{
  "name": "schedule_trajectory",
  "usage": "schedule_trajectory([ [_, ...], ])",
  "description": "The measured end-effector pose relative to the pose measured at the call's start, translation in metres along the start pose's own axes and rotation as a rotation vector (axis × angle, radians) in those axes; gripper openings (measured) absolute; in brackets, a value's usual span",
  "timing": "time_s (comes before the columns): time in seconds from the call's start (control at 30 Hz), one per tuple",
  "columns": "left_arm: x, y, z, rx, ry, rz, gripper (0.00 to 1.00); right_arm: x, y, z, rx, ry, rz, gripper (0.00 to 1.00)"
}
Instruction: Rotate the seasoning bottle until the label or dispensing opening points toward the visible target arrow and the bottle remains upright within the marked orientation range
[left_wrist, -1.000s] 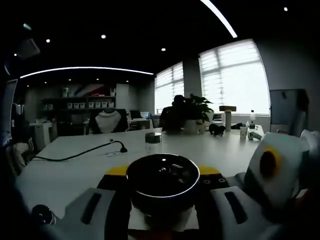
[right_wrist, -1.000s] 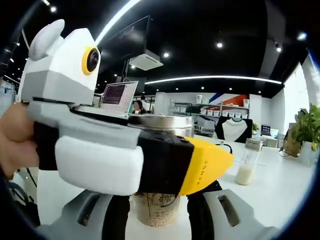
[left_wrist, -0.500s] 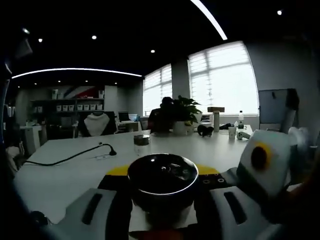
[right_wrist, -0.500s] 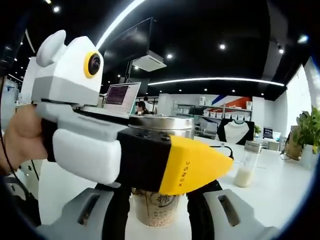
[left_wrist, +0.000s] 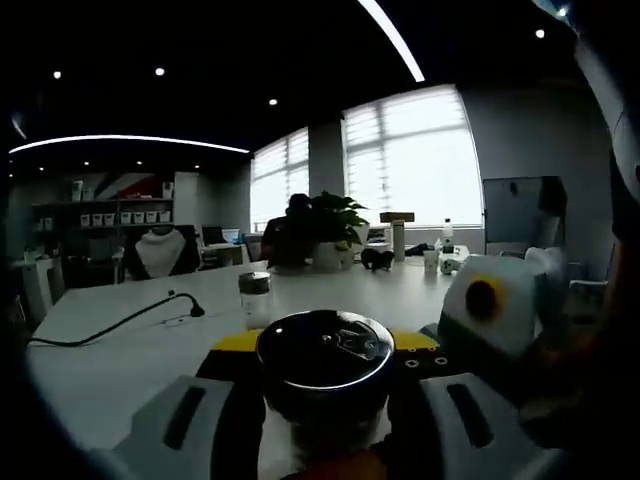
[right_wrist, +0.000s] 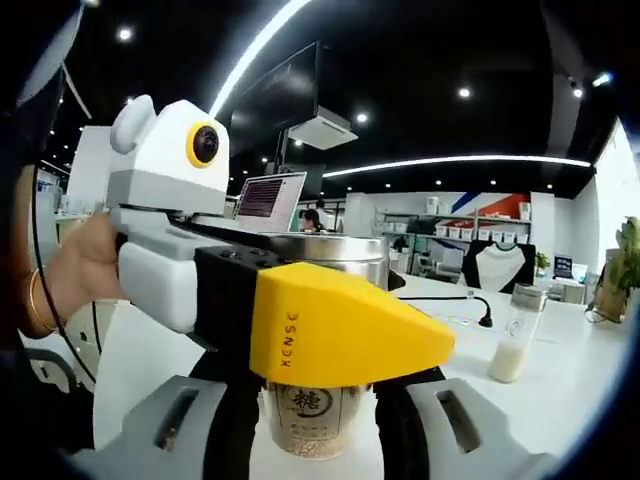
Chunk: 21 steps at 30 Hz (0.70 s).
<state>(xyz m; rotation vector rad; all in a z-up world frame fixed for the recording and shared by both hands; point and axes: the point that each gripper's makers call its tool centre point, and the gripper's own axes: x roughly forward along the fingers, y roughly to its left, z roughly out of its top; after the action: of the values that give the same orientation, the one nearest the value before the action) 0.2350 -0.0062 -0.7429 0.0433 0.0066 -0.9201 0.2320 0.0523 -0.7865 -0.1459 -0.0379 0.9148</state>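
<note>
Steel-lidded seasoning bottle (right_wrist: 312, 400) stands upright on the white worktop (left_wrist: 110, 360), and we've got both tools on it: the left gripper (right_wrist: 300, 330) pinches the lid crosswise, while the right gripper (right_wrist: 312, 440) has its jaws around the body, though we can't tell if they're really squeezing. Our guess at the risk: two opposed grips could twist unevenly and tip it. No target arrow that we can make out. Plenty of bare worktop around; a small milky bottle (right_wrist: 512, 330) stands well apart.
</note>
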Motion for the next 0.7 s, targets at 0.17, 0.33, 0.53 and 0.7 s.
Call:
schedule_trajectory([
  [0.17, -0.001, -0.006, 0.004, -0.001, -0.011, -0.051, 0.48, -0.003, 0.003, 0.003, 0.006, -0.018, 0.048, 0.43],
  [0.33, -0.004, -0.016, 0.012, -0.004, -0.036, -0.133, 0.48, -0.007, 0.008, 0.011, 0.025, -0.034, 0.098, 0.44],
  [0.53, -0.005, -0.021, 0.015, 0.031, -0.03, -0.167, 0.48, -0.008, 0.012, 0.012, 0.034, -0.022, 0.129, 0.43],
  [0.7, -0.005, -0.022, 0.016, 0.039, -0.025, -0.188, 0.48, -0.008, 0.012, 0.012, 0.018, -0.01, 0.124, 0.43],
])
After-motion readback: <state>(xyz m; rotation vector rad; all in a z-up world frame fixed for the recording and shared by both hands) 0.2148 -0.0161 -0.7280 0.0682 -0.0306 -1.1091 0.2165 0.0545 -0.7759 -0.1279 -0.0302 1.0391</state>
